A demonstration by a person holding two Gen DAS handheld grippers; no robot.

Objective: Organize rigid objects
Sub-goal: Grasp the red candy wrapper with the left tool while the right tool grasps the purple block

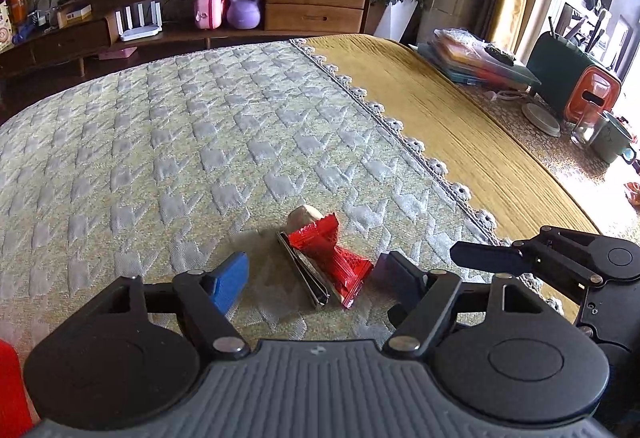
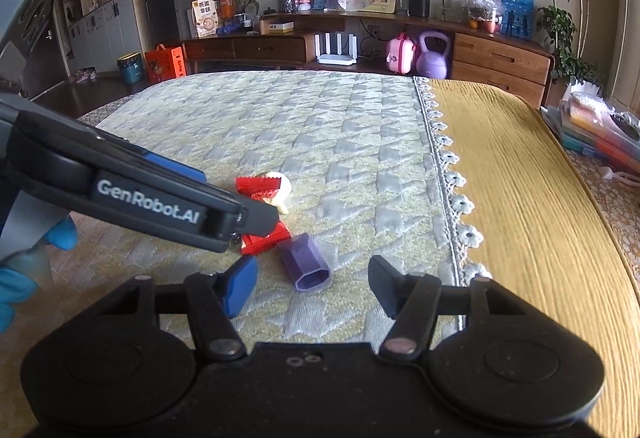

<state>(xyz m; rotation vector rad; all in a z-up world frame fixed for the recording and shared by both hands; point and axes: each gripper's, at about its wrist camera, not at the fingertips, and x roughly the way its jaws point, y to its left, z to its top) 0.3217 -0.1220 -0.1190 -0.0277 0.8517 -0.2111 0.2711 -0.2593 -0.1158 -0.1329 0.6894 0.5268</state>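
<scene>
Reaching down over the quilt (image 1: 180,142), both tongs stand parted with nothing clamped in either. The left gripper (image 1: 308,278) straddles a small cluster: a red piece (image 1: 332,258) shaped like a waisted tower lying on its side, a thin metal bar (image 1: 304,274) touching its left edge, and a pale rounded lump (image 1: 304,216) at its far end. Its blue finger (image 1: 230,280) and dark finger (image 1: 404,274) sit either side of these, and neither pad visibly presses on them. The right gripper (image 2: 312,286) frames a purple hexagonal tube (image 2: 306,264), which lies on its side with its open end toward the camera, just beside the red piece (image 2: 266,238); a gap shows on each side of the tube, so it is not yet gripped.

All the task's things lie together on the grey-green quilt, near the lace edge (image 2: 452,182) where a yellow cloth (image 2: 520,198) begins.

The step in hand looks like a paired pick: each gripper lines up on its own object before closing. Next, the right gripper likely needs to close squarely across the tube's flat faces, since the tube could roll or skid on soft fabric. The left must choose one item, probably the red piece, and avoid catching the bar with it. With the two grippers so close, the left one's dark finger reaching across the red piece in the right view, collision is a risk. No container or sorting spot is visible, so where things go cannot be told.
</scene>
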